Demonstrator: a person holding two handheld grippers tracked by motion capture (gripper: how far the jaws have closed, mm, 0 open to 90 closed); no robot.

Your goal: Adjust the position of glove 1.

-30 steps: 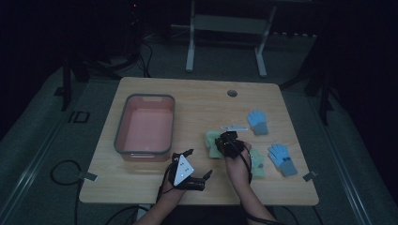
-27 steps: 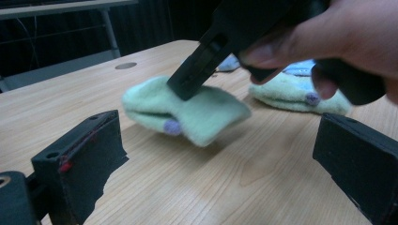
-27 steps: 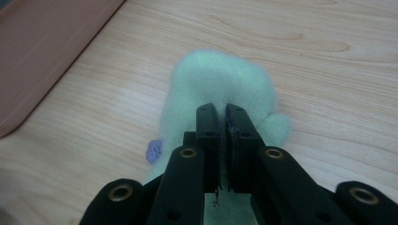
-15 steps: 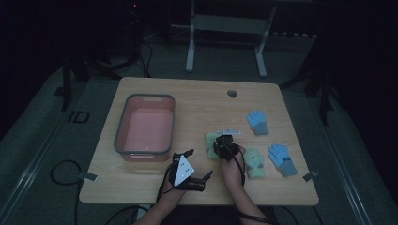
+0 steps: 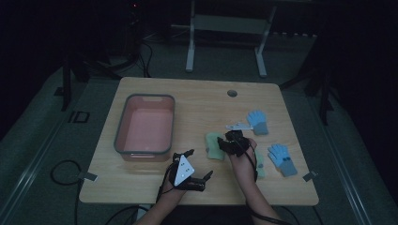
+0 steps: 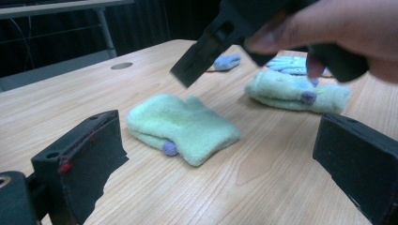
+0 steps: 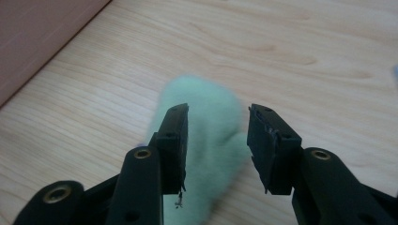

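Looking down from the high view, you have your right gripper (image 5: 233, 142) poised over a green mitten (image 5: 214, 145) lying flat near the middle of the worktop (image 5: 197, 101), with its jaws part open after just having been opening and nothing pinched between them. To its left sits the pink tub (image 5: 144, 128), and its inside looks bare. Your left gripper (image 5: 192, 168) rests low by the near edge, jaws spread. Two blue gloves (image 5: 257, 122) lie to the right, well apart from the tub. In the left gripper view, your left jaws stand wide with nothing in them; the green mitten (image 6: 183, 126) lies on the wood ahead, a second green mitten (image 6: 295, 91) farther off, and your right hand (image 6: 328, 33) hangs above. In the right gripper view, the jaws straddle the air above the green mitten (image 7: 211, 126) without pressing it, and a corner of the tub (image 7: 42, 33) shows at upper left.
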